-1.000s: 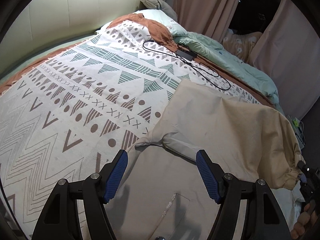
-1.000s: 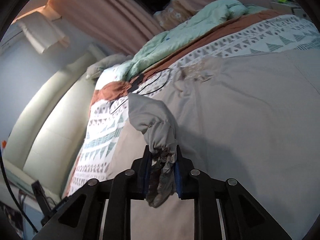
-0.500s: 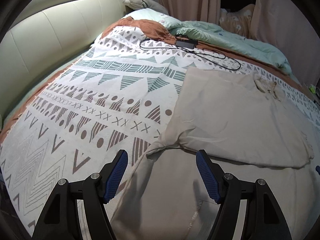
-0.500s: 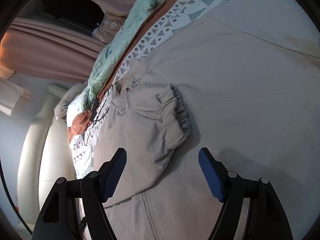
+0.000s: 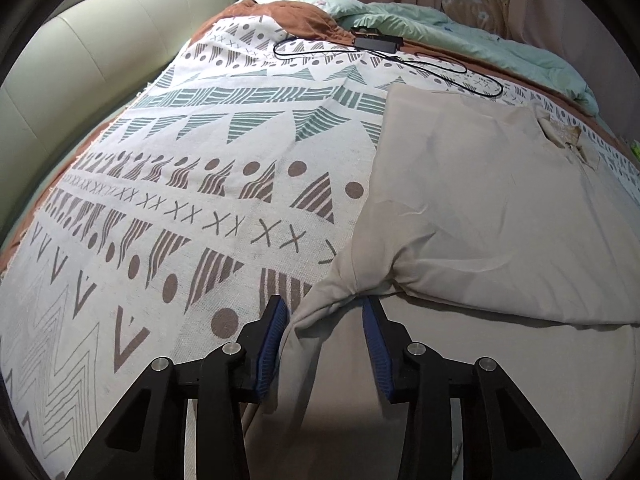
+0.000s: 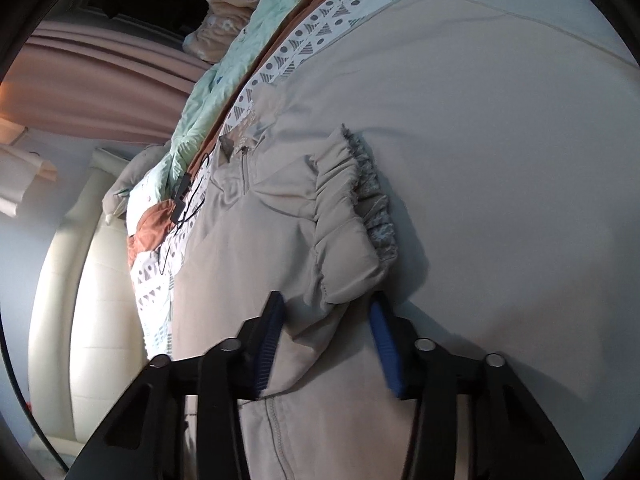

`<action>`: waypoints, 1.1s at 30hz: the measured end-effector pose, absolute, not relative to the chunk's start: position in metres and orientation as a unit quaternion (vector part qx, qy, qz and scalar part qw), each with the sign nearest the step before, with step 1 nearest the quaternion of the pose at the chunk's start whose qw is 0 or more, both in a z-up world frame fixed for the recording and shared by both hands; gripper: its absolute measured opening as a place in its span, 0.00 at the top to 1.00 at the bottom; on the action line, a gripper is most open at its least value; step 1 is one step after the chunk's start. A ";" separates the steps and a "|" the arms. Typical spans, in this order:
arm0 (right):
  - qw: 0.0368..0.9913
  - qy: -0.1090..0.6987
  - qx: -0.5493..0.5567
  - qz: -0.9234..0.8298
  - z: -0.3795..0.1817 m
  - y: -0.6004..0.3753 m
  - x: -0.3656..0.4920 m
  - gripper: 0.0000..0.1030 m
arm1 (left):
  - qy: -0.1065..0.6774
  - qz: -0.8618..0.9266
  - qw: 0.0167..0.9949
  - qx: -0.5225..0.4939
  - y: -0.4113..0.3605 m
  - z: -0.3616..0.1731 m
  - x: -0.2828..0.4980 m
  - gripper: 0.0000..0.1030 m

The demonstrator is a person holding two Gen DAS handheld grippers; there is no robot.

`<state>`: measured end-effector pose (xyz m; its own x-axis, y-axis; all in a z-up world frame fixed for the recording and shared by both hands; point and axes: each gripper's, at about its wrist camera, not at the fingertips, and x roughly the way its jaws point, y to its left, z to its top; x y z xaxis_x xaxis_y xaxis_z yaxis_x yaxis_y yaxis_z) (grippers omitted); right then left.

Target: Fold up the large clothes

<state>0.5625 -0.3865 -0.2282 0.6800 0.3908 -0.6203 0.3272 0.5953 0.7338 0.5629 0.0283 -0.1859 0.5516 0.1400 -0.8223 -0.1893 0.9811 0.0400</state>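
A large beige jacket [image 5: 480, 200] lies flat on the bed, with one sleeve folded across its front. My left gripper [image 5: 324, 320] is open, its blue pads on either side of the bunched fabric at the sleeve's armpit fold [image 5: 352, 280]. In the right wrist view the same jacket [image 6: 500, 140] fills the frame, its zip and collar towards the far side. The sleeve's gathered cuff [image 6: 356, 208] rests on the jacket body. My right gripper [image 6: 326, 316] is open and straddles the cuff's near end.
A white blanket with geometric patterns [image 5: 200, 160] covers the bed left of the jacket. A black charger with its cable [image 5: 376, 44] lies at the far end, beside a green quilt [image 5: 480, 32]. A cream padded headboard [image 5: 80, 60] runs along the left. Pink curtains [image 6: 100, 80] hang beyond.
The right gripper let go of the cuff and the sleeve now lies across the jacket. Both grippers' jaws have since narrowed around the fabric, and the left has moved closer to the armpit fold.
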 end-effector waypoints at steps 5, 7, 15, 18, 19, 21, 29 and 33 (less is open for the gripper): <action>0.803 0.403 0.437 0.032 -0.232 -0.374 0.575 0.84 | 0.460 0.103 0.880 -0.055 0.042 -0.186 0.569 0.73; 0.807 0.406 0.428 0.035 -0.232 -0.369 0.578 0.85 | 0.460 0.109 0.878 -0.076 0.048 -0.185 0.569 0.74; 0.808 0.405 0.427 0.033 -0.234 -0.368 0.580 0.84 | 0.460 0.125 0.873 -0.105 0.056 -0.179 0.565 0.74; 0.801 0.418 0.427 0.037 -0.227 -0.370 0.577 0.67 | 0.452 0.139 0.871 -0.135 0.060 -0.164 0.557 0.74; 0.800 0.414 0.432 0.039 -0.223 -0.373 0.573 0.52 | 0.444 0.145 0.872 -0.145 0.061 -0.156 0.552 0.74; 0.810 0.402 0.426 0.022 -0.211 -0.380 0.563 0.38 | 0.423 0.143 0.880 -0.160 0.057 -0.141 0.543 0.66; 0.839 0.374 0.395 -0.020 -0.176 -0.428 0.529 0.37 | 0.363 0.095 0.920 -0.113 -0.004 -0.094 0.514 0.32; 0.852 0.352 0.384 -0.053 -0.163 -0.464 0.509 0.37 | 0.374 0.059 0.919 -0.111 -0.037 -0.096 0.512 0.32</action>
<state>0.5087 -0.4642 -0.1634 0.7469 0.1807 -0.6399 0.3601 0.6992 0.6177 0.5117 -0.0371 -0.0956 0.7129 0.0251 -0.7008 -0.1908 0.9686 -0.1594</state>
